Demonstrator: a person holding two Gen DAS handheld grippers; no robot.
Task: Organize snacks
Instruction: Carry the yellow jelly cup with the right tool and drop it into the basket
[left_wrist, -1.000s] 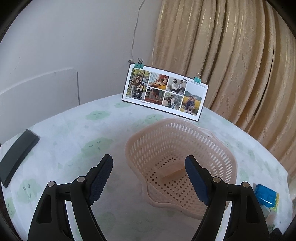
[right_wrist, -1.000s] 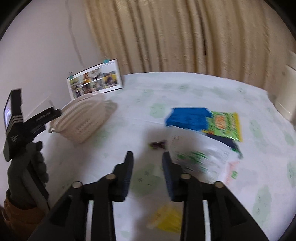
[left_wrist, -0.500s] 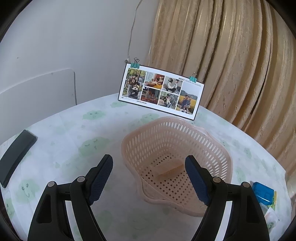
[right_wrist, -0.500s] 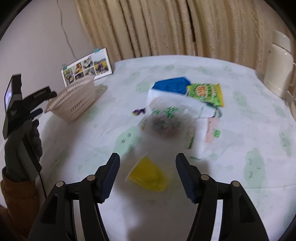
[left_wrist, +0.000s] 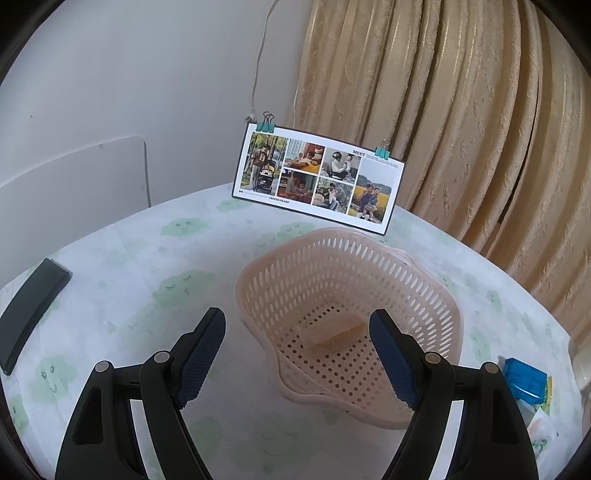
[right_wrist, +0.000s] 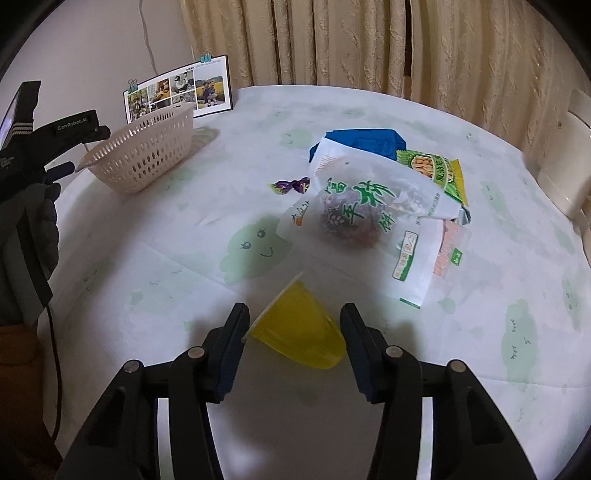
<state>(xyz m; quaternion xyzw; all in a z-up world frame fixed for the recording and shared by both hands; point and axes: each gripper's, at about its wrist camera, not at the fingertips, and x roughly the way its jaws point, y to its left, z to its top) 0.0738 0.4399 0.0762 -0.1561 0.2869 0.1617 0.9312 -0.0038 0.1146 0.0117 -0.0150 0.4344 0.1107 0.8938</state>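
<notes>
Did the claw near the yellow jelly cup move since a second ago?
Yes. The right gripper has pulled back from the snack pile and opened wide; now the yellow jelly cup lies between its fingers, untouched.

A photo card (left_wrist: 317, 182), held by two green clips (left_wrist: 266, 123), stands at the far edge of the table (left_wrist: 192, 258), before a beige curtain (left_wrist: 461, 110). A flat black object (left_wrist: 31, 314) lies near the table's left edge. A cream chair (right_wrist: 565, 162) stands beyond the right edge.
</notes>
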